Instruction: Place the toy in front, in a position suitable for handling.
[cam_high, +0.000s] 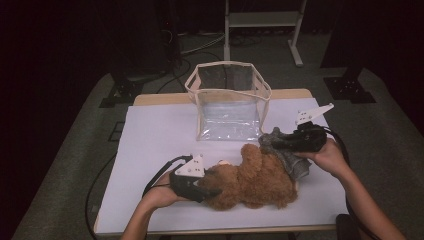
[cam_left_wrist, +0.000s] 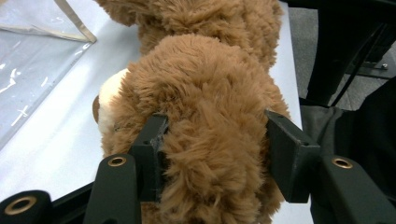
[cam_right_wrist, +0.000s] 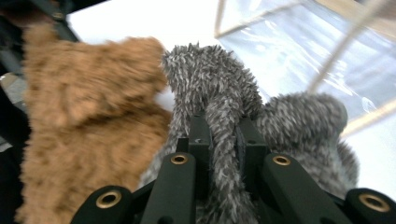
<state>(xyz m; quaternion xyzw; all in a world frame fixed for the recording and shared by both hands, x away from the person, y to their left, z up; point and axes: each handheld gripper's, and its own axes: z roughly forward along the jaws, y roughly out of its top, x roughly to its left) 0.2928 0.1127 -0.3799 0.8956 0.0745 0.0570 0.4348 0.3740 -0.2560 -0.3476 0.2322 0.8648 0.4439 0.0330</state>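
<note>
A brown teddy bear (cam_high: 255, 180) lies on the white table (cam_high: 150, 150) near its front edge, head towards the left. My left gripper (cam_high: 212, 187) is shut on the bear's head, and in the left gripper view the pads (cam_left_wrist: 154, 149) press into the fur of the bear (cam_left_wrist: 205, 93) from both sides. At the bear's right end lies a grey fuzzy garment (cam_high: 295, 162). My right gripper (cam_high: 272, 142) is shut on a fold of it. The right gripper view shows the grey garment (cam_right_wrist: 210, 79) pinched between the jaws of that gripper (cam_right_wrist: 223, 135), with the bear (cam_right_wrist: 84, 121) at the left.
A clear plastic bag (cam_high: 230, 100) with beige trim stands open-topped at the back middle of the table, just behind the bear. Cables trail from both grippers across the table. A dark floor and stand legs lie beyond the far edge.
</note>
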